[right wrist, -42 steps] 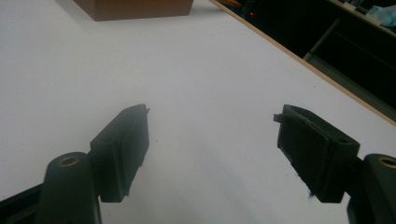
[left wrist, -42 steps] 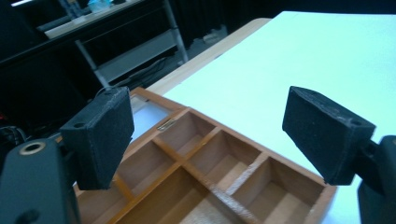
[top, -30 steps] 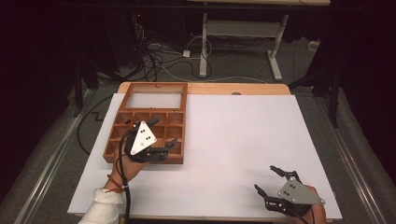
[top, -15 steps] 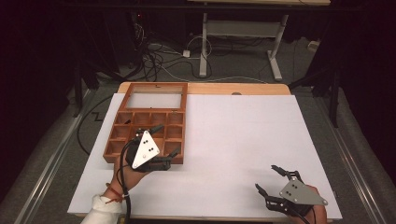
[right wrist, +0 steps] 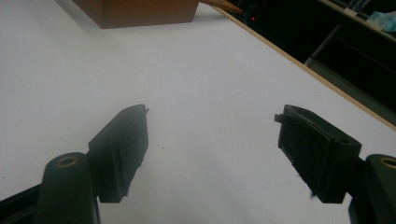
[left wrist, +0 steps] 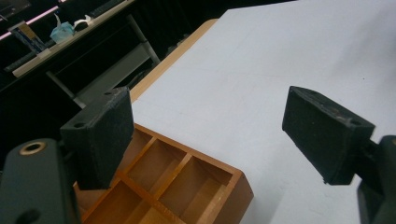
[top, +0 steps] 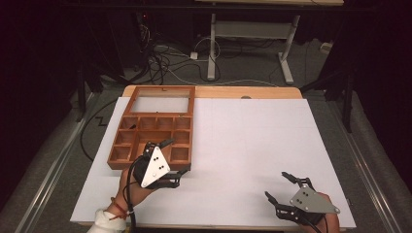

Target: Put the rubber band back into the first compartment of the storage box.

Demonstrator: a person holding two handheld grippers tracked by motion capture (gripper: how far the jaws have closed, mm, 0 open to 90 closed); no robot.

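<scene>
The left gripper (top: 171, 160) hangs spread wide and empty over the lower right corner of the wooden tray (top: 130, 132), left of centre. The right gripper (top: 286, 188), also spread and empty, sits lower right. Any grasp should probably straddle the tray's wall squarely.

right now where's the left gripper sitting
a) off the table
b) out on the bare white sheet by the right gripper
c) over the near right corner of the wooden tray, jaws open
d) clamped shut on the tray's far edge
c: in the high view the left gripper hangs at the near right corner of the wooden tray, and the left gripper view shows its jaws wide apart with nothing between them.
</scene>
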